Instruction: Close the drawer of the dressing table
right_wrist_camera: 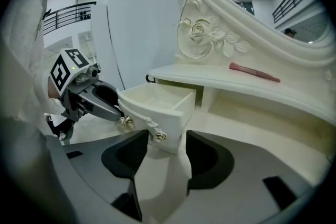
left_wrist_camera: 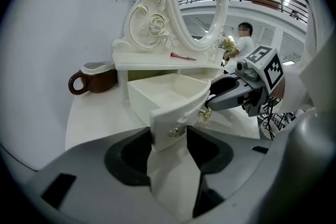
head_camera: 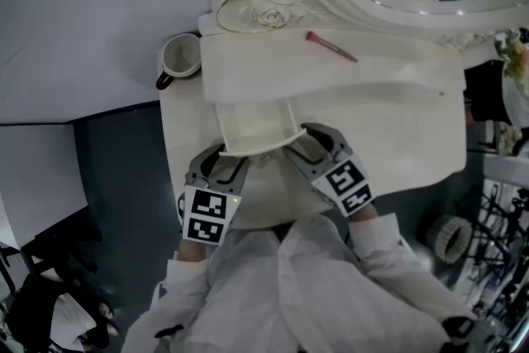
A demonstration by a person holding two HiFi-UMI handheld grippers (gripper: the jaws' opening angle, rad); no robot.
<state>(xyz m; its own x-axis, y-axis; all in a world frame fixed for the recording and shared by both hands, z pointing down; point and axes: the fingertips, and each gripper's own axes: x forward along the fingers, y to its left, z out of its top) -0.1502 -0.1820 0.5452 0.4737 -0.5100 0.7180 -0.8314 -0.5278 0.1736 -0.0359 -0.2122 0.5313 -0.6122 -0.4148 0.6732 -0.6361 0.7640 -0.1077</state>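
The drawer (head_camera: 256,121) juts toward 6 o'clock from the dressing table (head_camera: 397,136), its curved front edge over bare tabletop. The left gripper (left_wrist_camera: 169,136) and right gripper (right_wrist_camera: 167,140) both have jaws spread wide, clamping nothing. Each frames one end of that front, by its two knobs (right_wrist_camera: 160,136). One mug (head_camera: 180,58) sits at 10 o'clock and one pink stick (head_camera: 331,46) at 1 o'clock — open tabletop lies at 3 o'clock.

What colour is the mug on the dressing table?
The mug is brown; clearest in left gripper view.

A brown mug (head_camera: 179,58) stands on the white dressing table (head_camera: 405,136).
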